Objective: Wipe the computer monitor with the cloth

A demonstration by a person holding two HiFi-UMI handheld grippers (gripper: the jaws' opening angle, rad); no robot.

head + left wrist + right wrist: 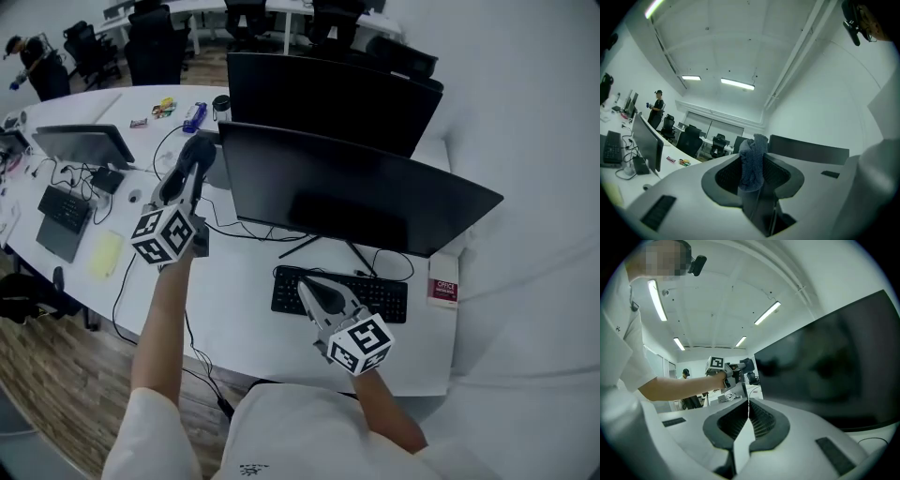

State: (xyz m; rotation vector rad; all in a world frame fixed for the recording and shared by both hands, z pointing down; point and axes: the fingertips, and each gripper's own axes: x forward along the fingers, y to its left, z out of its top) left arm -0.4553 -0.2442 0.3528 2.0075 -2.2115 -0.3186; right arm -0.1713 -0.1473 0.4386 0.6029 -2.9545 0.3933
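The large dark monitor [347, 192] stands in the middle of the white desk [244, 309], its screen facing me. My left gripper [192, 159] is raised just off the monitor's left edge and is shut on a dark blue-grey cloth [751, 164], which bunches up between the jaws. The cloth [200, 143] shows as a dark lump at the gripper's tip. My right gripper [306, 285] hovers low over the black keyboard [380, 295], jaws closed together with nothing in them. In the right gripper view the monitor [834, 366] fills the right side, and the left gripper [733, 372] is raised beside it.
A second monitor [328, 94] stands back to back behind the first. A red and white box [442, 281] lies at the right of the keyboard. To the left are a smaller screen [84, 145], a yellow pad [106, 253] and cables. Office chairs [150, 42] and a person [28, 52] are farther off.
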